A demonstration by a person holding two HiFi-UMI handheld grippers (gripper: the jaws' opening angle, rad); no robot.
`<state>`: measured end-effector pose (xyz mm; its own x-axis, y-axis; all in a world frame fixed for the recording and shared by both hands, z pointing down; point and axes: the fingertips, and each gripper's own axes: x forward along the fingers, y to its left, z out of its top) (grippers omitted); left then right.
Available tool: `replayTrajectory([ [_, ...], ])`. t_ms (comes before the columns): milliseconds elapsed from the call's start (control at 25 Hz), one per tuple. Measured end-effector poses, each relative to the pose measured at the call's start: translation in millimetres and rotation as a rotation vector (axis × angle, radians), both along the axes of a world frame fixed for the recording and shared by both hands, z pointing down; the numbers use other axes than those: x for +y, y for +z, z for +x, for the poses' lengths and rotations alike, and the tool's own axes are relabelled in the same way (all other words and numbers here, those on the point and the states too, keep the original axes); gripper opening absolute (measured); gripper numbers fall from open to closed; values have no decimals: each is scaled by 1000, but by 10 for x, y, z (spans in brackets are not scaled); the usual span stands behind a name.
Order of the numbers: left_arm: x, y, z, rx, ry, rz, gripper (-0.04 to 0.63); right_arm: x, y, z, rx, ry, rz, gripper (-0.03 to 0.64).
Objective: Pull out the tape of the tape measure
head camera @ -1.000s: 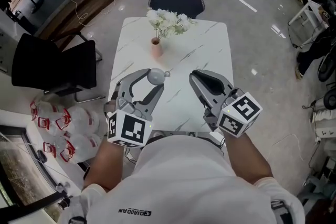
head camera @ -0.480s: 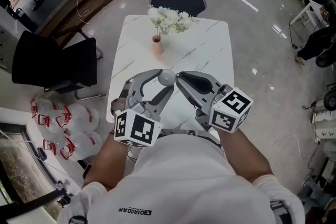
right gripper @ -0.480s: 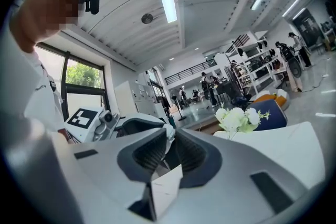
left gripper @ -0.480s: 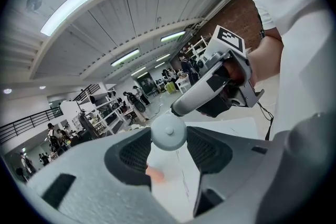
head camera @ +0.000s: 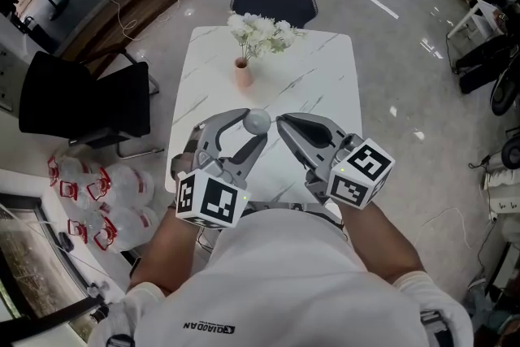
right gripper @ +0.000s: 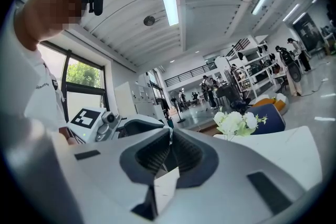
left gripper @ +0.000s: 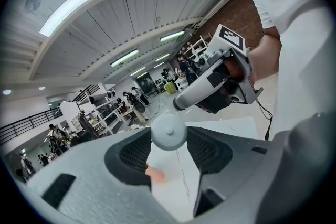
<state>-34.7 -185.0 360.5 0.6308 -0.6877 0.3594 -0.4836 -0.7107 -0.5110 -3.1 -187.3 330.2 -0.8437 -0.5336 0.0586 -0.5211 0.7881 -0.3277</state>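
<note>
Marble table point(head camera: 325, 69) — white, grey-veined.
Left gripper point(head camera: 253, 126) — above the near edge, jaws clamped on the tape measure point(left gripper: 168, 131).
Right gripper point(right gripper: 170, 132) — jaws have just been closing and the tips now meet; I cannot tell if they pinch the tape's tab.
Vase of white flowers point(head camera: 243, 74) — pink, far left.
Tape measure — round, grey, just left of the right gripper's tips.

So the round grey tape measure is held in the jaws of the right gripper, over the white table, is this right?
No. The jaws of the left gripper hold the tape measure; the left gripper view shows it there. Round, grey and over the white table is correct.
</note>
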Motion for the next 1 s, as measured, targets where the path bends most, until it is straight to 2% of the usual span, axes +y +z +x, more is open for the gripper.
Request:
replayTrajectory([
  [320, -22, -42, -32, 9, -1, 12, 222, 25, -59, 26, -1, 28, 40, 18],
  [640, -167, -108, -305, 25, -88, 17, 222, -79, -171, 312, -41, 126, 50, 17],
  [1000, -160, -175, -300, 40, -85, 22, 222, -85, -216, 375, -41, 144, 64, 17],
])
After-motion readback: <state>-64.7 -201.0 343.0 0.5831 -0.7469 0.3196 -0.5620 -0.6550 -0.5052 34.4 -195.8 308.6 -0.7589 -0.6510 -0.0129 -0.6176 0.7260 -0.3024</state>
